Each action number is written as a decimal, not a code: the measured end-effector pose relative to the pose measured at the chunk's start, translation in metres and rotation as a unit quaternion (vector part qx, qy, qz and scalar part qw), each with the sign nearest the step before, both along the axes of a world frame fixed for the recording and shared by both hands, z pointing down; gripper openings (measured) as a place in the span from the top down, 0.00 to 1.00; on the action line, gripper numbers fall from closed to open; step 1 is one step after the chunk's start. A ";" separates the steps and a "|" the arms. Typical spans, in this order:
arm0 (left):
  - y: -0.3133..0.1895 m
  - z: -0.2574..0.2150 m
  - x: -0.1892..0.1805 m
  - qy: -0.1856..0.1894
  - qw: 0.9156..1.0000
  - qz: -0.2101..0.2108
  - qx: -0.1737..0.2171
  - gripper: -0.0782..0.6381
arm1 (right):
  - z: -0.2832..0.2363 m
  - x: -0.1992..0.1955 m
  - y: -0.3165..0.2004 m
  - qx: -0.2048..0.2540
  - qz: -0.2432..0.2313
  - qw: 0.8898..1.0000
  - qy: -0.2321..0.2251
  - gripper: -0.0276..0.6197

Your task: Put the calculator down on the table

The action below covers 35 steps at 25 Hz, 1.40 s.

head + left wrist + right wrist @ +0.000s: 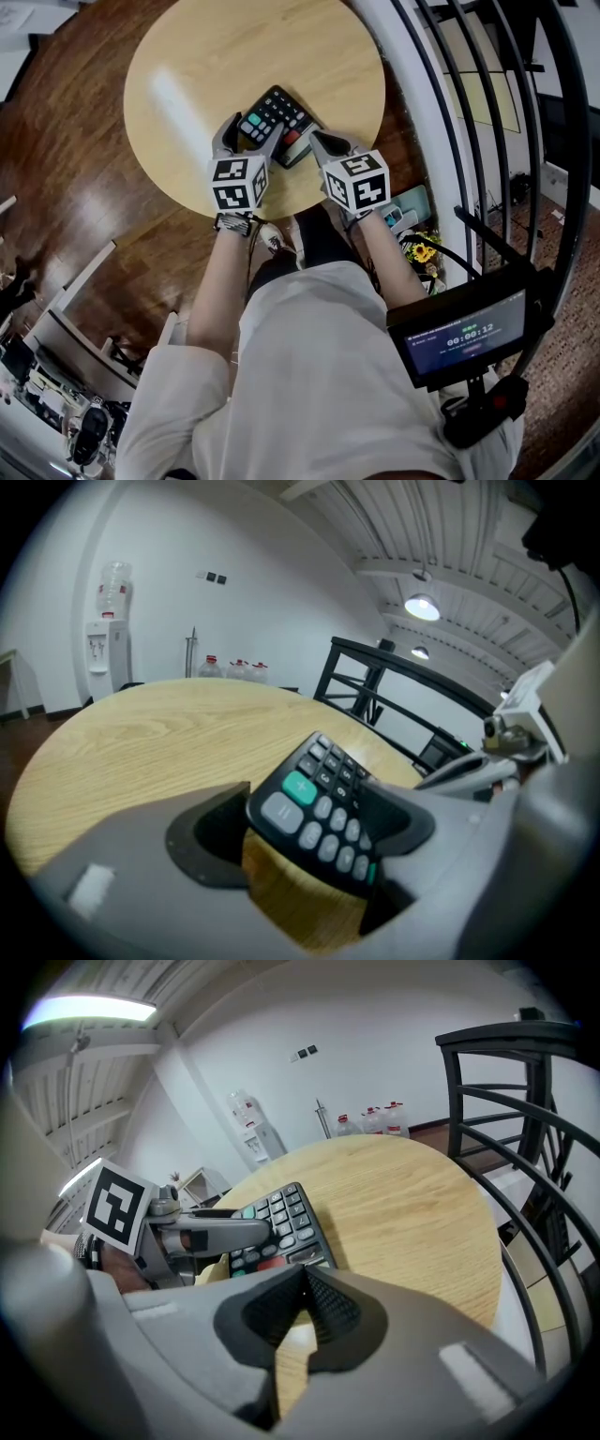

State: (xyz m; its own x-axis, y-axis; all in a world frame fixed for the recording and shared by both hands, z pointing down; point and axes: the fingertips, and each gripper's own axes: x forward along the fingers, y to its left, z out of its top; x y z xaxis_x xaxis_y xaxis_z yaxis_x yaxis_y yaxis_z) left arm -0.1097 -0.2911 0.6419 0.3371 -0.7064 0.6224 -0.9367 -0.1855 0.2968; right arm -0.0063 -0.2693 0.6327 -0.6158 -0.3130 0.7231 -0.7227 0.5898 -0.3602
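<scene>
A black calculator (275, 120) with grey keys and one green key lies near the front edge of the round wooden table (216, 56). My left gripper (251, 134) straddles its near left corner with the jaws wide. In the left gripper view the calculator (323, 813) sits tilted between the pads, and the left pad (211, 841) stands just off its corner. My right gripper (314, 139) is at the calculator's near right edge. Its pads meet tip to tip (302, 1279) with nothing between them, and the calculator (277, 1227) lies just beyond.
A black metal railing (469, 141) curves close along the table's right side. A small screen (469, 333) hangs at my right hip, with yellow flowers (422, 251) below the table edge. A water dispenser (103, 649) stands by the far wall. Dark wood floor surrounds the table.
</scene>
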 end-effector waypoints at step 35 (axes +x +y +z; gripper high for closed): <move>0.001 -0.008 -0.023 -0.035 0.999 -0.020 -0.007 0.33 | -0.025 -0.005 -0.010 0.022 -0.006 1.000 -0.010 0.95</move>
State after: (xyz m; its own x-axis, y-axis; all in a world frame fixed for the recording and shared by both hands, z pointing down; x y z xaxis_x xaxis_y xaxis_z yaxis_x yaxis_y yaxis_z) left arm -0.1323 -0.2902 0.6337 0.2640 -0.7097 0.6532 -0.9618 -0.1432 0.2331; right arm -0.0115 -0.2795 0.6078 -0.6334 -0.3372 0.6965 -0.7089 0.6138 -0.3475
